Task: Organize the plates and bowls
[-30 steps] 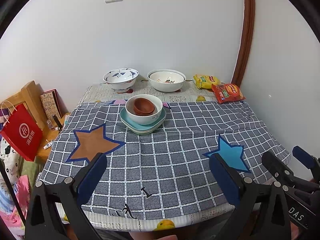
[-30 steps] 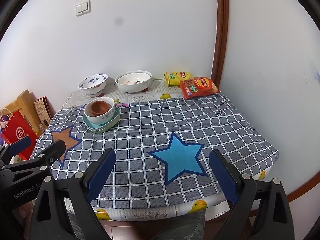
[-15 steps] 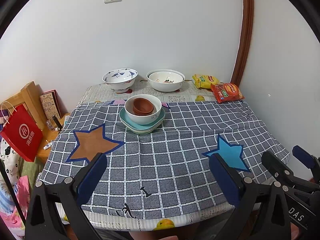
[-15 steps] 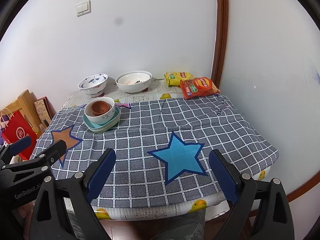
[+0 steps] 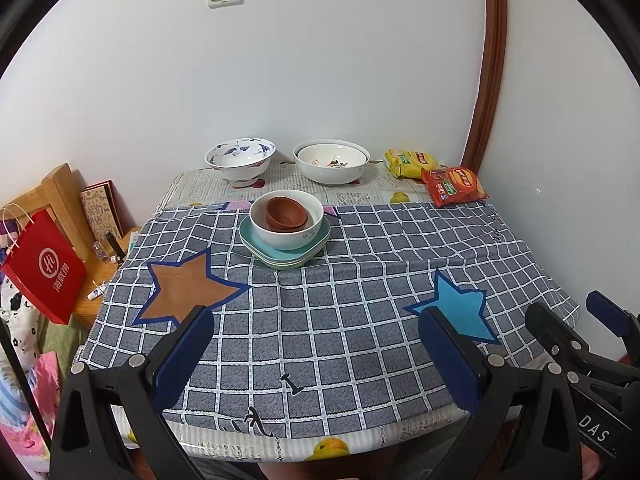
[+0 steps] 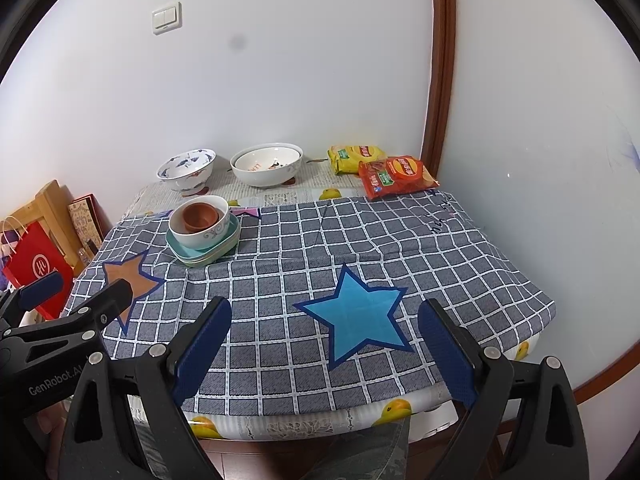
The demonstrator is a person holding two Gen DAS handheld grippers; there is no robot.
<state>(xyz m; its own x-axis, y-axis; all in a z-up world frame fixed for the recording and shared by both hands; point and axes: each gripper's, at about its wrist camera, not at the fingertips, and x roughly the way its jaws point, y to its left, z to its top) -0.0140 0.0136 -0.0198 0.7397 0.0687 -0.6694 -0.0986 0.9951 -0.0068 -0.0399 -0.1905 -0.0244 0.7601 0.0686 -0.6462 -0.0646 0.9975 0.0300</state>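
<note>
A brown bowl (image 5: 285, 213) sits inside a white bowl (image 5: 286, 224), which stands on stacked teal and pale green plates (image 5: 280, 254) at the table's middle back. The same stack shows in the right wrist view (image 6: 202, 236). A blue-patterned bowl (image 5: 240, 160) and a wide white bowl (image 5: 331, 161) stand at the far edge. My left gripper (image 5: 316, 344) is open and empty over the table's near edge. My right gripper (image 6: 324, 334) is open and empty, to the right of the left one, above the blue star.
A grey checked cloth (image 5: 360, 272) with a brown star (image 5: 184, 288) and a blue star (image 6: 356, 316) covers the table. Yellow (image 5: 410, 161) and red (image 5: 454, 185) snack bags lie at the back right. A red paper bag (image 5: 42, 268) and a wooden chair (image 5: 60, 196) stand to the left. Walls close the back and right.
Both grippers stay open and almost still. The view has shifted very slightly; nothing on the table has moved.
</note>
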